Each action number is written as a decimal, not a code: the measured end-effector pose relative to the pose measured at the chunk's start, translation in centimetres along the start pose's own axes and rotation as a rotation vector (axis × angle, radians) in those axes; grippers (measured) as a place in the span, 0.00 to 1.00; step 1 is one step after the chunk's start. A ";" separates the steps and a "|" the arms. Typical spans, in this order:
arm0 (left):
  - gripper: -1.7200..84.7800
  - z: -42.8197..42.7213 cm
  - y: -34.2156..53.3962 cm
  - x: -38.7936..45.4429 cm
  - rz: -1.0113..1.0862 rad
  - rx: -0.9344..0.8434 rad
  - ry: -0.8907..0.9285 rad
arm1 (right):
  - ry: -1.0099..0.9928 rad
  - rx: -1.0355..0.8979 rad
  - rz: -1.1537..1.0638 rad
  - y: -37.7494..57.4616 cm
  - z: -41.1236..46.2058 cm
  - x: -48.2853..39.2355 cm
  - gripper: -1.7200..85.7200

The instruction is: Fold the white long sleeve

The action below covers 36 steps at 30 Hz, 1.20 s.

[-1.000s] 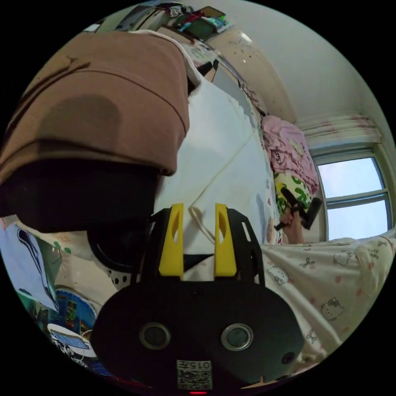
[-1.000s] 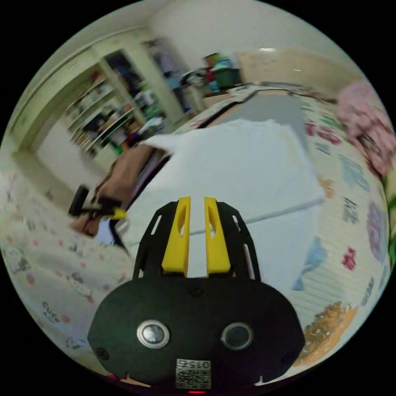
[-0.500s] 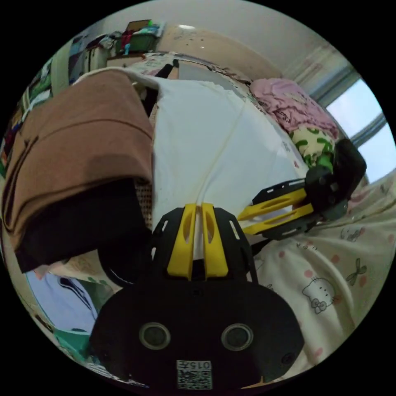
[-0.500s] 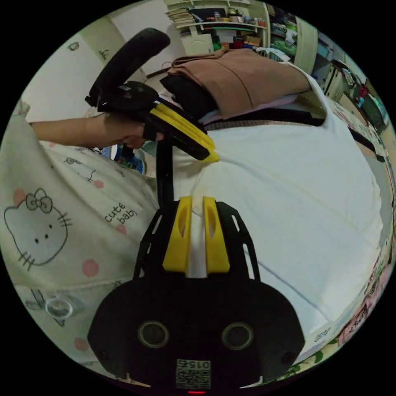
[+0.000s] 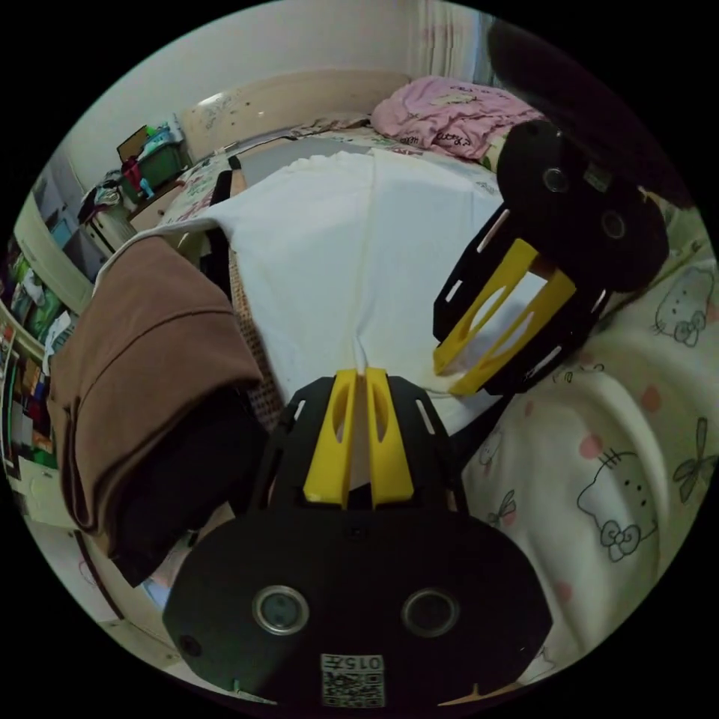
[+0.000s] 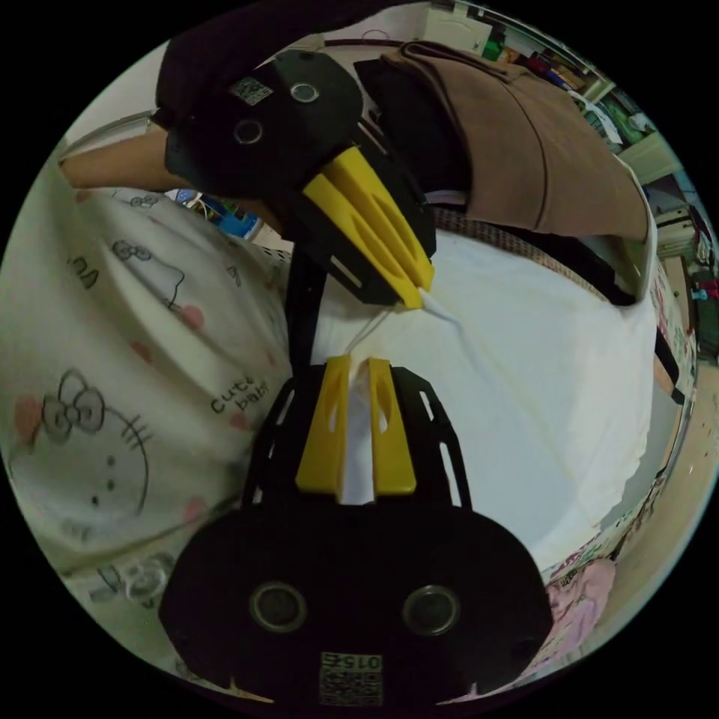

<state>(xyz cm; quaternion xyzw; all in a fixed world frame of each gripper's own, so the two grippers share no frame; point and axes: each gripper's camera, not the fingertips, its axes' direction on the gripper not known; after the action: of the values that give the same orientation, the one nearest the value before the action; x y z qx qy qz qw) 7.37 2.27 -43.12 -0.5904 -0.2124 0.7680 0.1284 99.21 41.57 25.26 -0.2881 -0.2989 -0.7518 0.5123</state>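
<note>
— Item one: what do you hold, and how?

— My left gripper [image 5: 358,374]: both yellow jaws drawn close together, white cloth pinched between them. In the right gripper view I see it [image 6: 421,290] come in from the upper part of the picture, its tips nipping a small peak of the same cloth. My right gripper [image 6: 358,367]: jaws equally narrow, a strip of white fabric filling the slot between them. In the left gripper view it [image 5: 449,378] enters from the right, tips down at the cloth's near edge.

— Item two: the garment?

— The white long sleeve [image 5: 352,232], spread over the bed, a straight seam or fold line running away from my left jaws. Its near edge is gathered at the two grippers, which sit close together. In the right gripper view it [image 6: 539,389] stretches off to the right.

— Item three: neighbours?

— A folded brown garment [image 5: 142,352] on a dark one [image 5: 180,479], stacked just beside the white cloth. A pink bundle [image 5: 442,120] near the headboard [image 5: 299,90]. My own cartoon-cat printed clothing [image 5: 614,457] next to the grippers.
</note>
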 end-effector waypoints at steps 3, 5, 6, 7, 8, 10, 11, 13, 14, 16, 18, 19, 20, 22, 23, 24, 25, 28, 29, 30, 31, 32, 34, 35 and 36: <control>0.02 0.0 1.0 -0.9 -0.042 0.042 0.058 | -0.018 -0.050 -0.022 1.8 2.4 -0.9 0.08; 0.02 0.2 1.6 -1.4 -0.068 0.060 0.094 | -0.019 -0.100 -0.036 2.9 4.2 -1.8 0.08; 0.03 0.3 1.9 -1.7 -0.078 0.070 0.112 | -0.021 -0.112 -0.035 3.2 4.6 -2.0 0.08; 0.03 0.3 2.0 -1.8 -0.080 0.075 0.120 | -0.026 -0.132 -0.028 3.8 5.5 -2.3 0.08; 0.03 0.5 2.2 -1.9 -0.078 0.082 0.133 | -0.031 -0.148 -0.021 4.5 6.3 -2.6 0.08; 0.03 0.7 2.6 -2.1 -0.068 0.093 0.147 | -0.038 -0.158 -0.007 5.7 7.5 -2.9 0.08; 0.03 0.9 2.8 -2.2 -0.062 0.102 0.156 | -0.039 -0.156 0.005 6.7 8.1 -3.2 0.08; 0.03 1.1 3.2 -2.4 -0.066 0.109 0.171 | -0.030 -0.146 0.017 8.2 9.1 -3.8 0.08; 0.03 1.3 3.4 -2.5 -0.073 0.112 0.180 | -0.019 -0.137 0.021 9.2 9.7 -4.2 0.08; 0.03 1.6 3.6 -2.4 -0.074 0.116 0.182 | -0.004 -0.126 0.024 10.7 10.6 -4.9 0.08; 0.03 2.0 4.1 -2.2 -0.072 0.128 0.180 | 0.003 -0.118 0.033 12.0 11.5 -5.4 0.08; 0.03 2.2 4.3 -2.2 -0.074 0.133 0.181 | 0.003 -0.116 0.041 12.8 12.0 -5.6 0.08; 0.03 2.4 4.6 -2.2 -0.081 0.142 0.185 | 0.000 -0.115 0.048 13.6 12.5 -5.7 0.08; 0.03 2.9 5.0 -2.3 -0.093 0.149 0.198 | -0.007 -0.117 0.056 14.6 13.2 -5.7 0.08; 0.03 3.2 5.1 -2.3 -0.097 0.148 0.205 | -0.015 -0.118 0.065 15.3 13.6 -5.5 0.08; 0.03 3.5 5.3 -2.3 -0.098 0.147 0.210 | -0.021 -0.119 0.071 15.7 13.8 -5.4 0.08; 0.03 3.7 5.3 -2.2 -0.099 0.147 0.212 | -0.033 -0.117 0.088 16.4 14.2 -5.2 0.08; 0.03 4.5 5.8 -2.0 -0.101 0.148 0.216 | -0.082 -0.100 0.163 18.3 15.1 -4.4 0.08; 0.03 4.8 5.9 -2.0 -0.103 0.146 0.219 | -0.104 -0.085 0.199 19.2 15.3 -4.0 0.08; 0.03 5.2 6.0 -1.9 -0.106 0.143 0.224 | -0.112 -0.077 0.215 19.7 15.5 -3.9 0.08; 0.03 5.4 6.1 -1.9 -0.107 0.141 0.227 | -0.123 -0.059 0.245 20.6 15.8 -3.7 0.08; 0.03 5.8 6.2 -1.9 -0.110 0.136 0.233 | -0.130 -0.042 0.270 21.5 16.0 -3.6 0.08; 0.03 6.4 6.3 -1.9 -0.113 0.128 0.241 | -0.140 -0.023 0.301 22.9 16.4 -3.4 0.08; 0.03 6.8 6.4 -1.8 -0.115 0.124 0.245 | -0.150 -0.016 0.320 23.6 16.7 -3.2 0.08; 0.03 7.3 6.6 -1.8 -0.119 0.122 0.247 | -0.155 -0.014 0.327 24.0 16.8 -3.1 0.08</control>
<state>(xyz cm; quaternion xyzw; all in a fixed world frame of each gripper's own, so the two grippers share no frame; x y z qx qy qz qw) 1.21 -5.56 -43.21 -0.6580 -0.1824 0.6919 0.2345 124.89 48.81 37.68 -0.3937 -0.2814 -0.6361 0.6010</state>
